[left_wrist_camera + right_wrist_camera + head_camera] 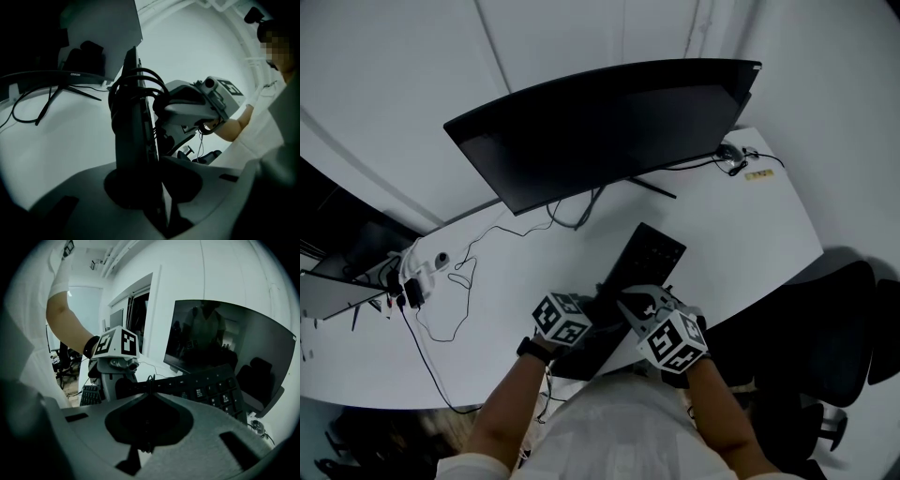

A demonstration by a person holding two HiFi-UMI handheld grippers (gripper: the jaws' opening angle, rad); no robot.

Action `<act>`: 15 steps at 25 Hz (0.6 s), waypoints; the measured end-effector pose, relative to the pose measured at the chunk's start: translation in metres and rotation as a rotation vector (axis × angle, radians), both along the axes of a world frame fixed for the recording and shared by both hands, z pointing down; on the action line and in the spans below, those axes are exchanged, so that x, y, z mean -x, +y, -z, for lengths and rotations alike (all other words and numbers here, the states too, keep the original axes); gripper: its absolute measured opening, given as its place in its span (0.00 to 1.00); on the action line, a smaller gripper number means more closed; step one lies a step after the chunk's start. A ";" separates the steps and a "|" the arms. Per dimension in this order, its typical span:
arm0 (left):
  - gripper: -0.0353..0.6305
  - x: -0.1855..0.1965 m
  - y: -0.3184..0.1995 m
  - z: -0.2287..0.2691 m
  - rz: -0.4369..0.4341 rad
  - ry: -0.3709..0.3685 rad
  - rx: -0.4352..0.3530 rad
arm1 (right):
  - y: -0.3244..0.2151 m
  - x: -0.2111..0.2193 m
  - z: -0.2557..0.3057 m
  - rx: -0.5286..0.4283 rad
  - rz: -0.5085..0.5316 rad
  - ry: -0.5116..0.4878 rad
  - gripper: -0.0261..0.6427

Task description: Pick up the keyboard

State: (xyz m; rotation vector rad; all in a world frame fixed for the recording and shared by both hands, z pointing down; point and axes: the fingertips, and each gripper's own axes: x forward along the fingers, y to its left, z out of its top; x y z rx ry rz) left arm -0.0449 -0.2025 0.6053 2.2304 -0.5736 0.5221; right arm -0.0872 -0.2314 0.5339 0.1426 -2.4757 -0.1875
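Note:
The black keyboard (pixel 649 255) lies lengthwise on the white desk (pixel 750 225), in front of the monitor, with its near end between my two grippers. The left gripper (pixel 596 315) is shut on the keyboard's near left edge. In the left gripper view the keyboard (pixel 133 131) stands edge-on in the left gripper (pixel 154 187), with its coiled cable (pixel 140 82) looped above. The right gripper (pixel 624 302) is shut on the near right edge. In the right gripper view the keys (pixel 211 385) run off to the right from the right gripper (pixel 147 394), and the left gripper (pixel 115 369) faces it.
A wide curved monitor (pixel 600 131) stands behind the keyboard on its stand (pixel 647 185). Loose cables (pixel 459 281) and plugs (pixel 412 286) lie at the desk's left. A small device (pixel 729 152) sits at the far right corner. A dark office chair (pixel 825 319) stands to the right.

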 end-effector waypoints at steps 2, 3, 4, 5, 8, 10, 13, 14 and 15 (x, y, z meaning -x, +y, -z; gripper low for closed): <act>0.17 0.000 0.001 0.001 0.002 0.005 0.005 | 0.002 0.000 0.001 -0.011 0.012 0.003 0.07; 0.17 -0.001 0.002 0.002 0.001 0.006 0.007 | 0.003 -0.001 0.001 -0.017 0.017 0.003 0.07; 0.17 -0.001 0.003 0.003 0.001 0.006 0.008 | 0.004 -0.001 0.002 -0.022 0.022 0.002 0.07; 0.17 -0.001 0.003 0.003 0.002 0.004 0.007 | 0.005 -0.002 0.003 -0.025 0.026 0.000 0.07; 0.16 -0.002 0.004 0.005 0.008 -0.016 0.006 | 0.007 -0.006 0.005 -0.037 0.024 -0.001 0.07; 0.16 -0.002 0.004 0.007 0.016 -0.024 0.006 | 0.007 -0.009 0.007 -0.036 0.008 -0.007 0.08; 0.16 -0.002 0.003 0.010 0.038 -0.017 0.006 | 0.005 -0.015 0.011 -0.005 -0.030 -0.033 0.12; 0.16 -0.002 0.003 0.012 0.046 -0.014 0.006 | 0.004 -0.018 0.013 0.003 -0.042 -0.039 0.14; 0.16 -0.002 0.003 0.014 0.054 -0.012 0.004 | 0.004 -0.020 0.014 0.007 -0.053 -0.046 0.15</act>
